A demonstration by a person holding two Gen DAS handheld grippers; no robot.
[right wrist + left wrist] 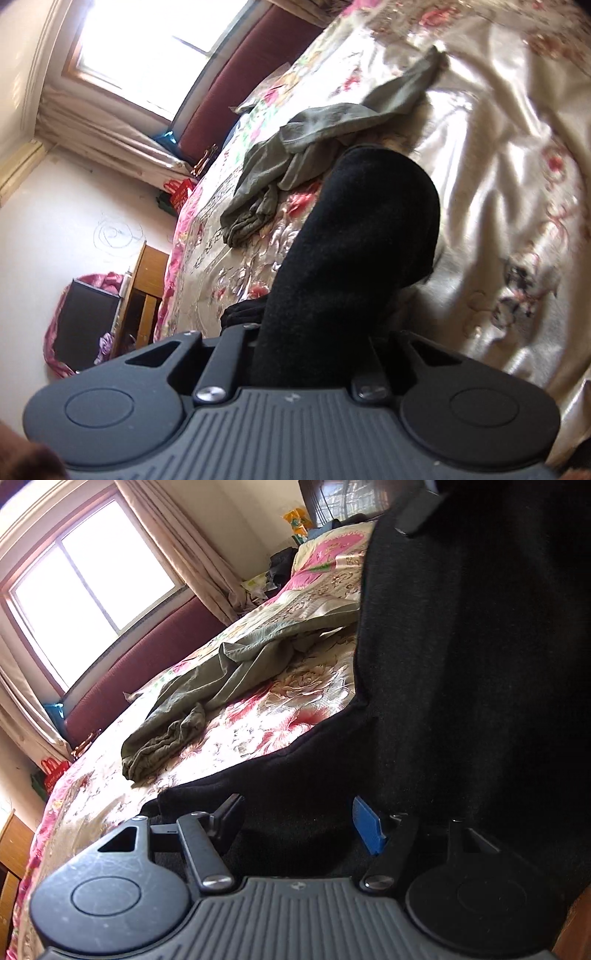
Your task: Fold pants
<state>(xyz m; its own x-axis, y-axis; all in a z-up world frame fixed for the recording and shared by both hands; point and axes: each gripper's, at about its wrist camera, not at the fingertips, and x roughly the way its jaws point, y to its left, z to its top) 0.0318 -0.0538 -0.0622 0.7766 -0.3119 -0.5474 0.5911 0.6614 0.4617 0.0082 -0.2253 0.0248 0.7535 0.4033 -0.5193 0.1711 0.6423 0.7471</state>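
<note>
My right tool (314,332) is clamped on the black pants (354,236), lifted over the bed (498,184). My left tool (299,819) is spread wide, pants between its fingers. Green pants (221,686) lie mid-bed.

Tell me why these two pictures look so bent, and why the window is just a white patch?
Left wrist view: the fisheye lens curves the window frame; daylight overexposes its panes, and the black pants lose detail in shadow. Right wrist view: the window is likewise washed out, glare shines off the bedspread, whose right side is smeared.
</note>
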